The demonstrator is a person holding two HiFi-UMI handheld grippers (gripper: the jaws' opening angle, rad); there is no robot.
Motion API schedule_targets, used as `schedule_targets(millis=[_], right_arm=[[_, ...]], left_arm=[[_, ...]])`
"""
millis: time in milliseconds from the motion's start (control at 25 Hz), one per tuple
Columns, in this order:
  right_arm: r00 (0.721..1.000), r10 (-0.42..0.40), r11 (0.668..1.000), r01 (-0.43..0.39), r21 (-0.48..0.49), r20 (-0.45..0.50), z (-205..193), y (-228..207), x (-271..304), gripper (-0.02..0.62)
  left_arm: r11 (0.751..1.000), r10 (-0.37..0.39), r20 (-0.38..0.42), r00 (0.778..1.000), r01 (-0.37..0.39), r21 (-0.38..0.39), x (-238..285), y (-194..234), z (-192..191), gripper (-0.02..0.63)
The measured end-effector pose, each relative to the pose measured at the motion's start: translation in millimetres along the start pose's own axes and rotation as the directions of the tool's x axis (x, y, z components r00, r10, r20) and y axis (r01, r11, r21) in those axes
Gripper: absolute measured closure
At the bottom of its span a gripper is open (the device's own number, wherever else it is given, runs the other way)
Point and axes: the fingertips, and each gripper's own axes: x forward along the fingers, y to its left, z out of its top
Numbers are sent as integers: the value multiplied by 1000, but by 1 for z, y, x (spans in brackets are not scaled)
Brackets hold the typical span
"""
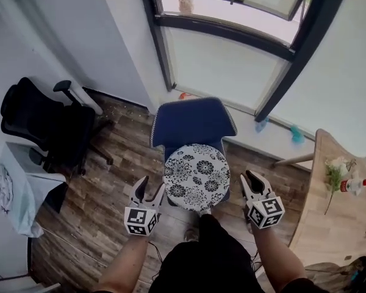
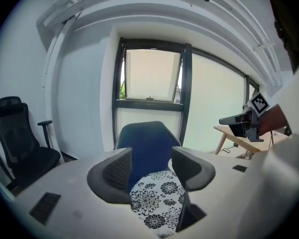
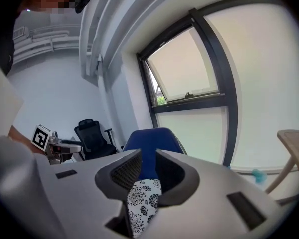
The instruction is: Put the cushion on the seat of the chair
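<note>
A round cushion [image 1: 197, 176] with a black-and-white flower print lies on the seat of the blue chair [image 1: 192, 121] by the window. My left gripper [image 1: 151, 187] hovers just left of the cushion's near edge, apart from it, its jaws wide open and empty. To the right of the cushion my right gripper [image 1: 246, 179] is open with a narrower gap and holds nothing. In the left gripper view the cushion [image 2: 157, 198] and the chair back [image 2: 147, 141] show through the left gripper [image 2: 152, 166]. The right gripper [image 3: 148, 171] likewise frames a strip of cushion [image 3: 142, 198].
A black office chair [image 1: 46, 124] stands at the left, with a white cabinet [image 1: 18, 188] in front of it. A wooden table [image 1: 332, 212] carrying flowers and a small bottle fills the right. A tilted-open window [image 1: 232, 5] is behind the blue chair. The floor is wooden.
</note>
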Motion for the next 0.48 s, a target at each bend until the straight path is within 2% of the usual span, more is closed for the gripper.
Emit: schedule_targets(millis=[320, 480], right_arm=[[994, 78, 996, -75, -47, 81, 75, 29, -14, 495], [987, 130, 991, -126, -39, 91, 98, 39, -21, 495]], left_arm=[[1000, 7, 86, 996, -10, 28, -31, -3, 60, 367], [1000, -5, 83, 997, 4, 10, -41, -6, 77, 368]])
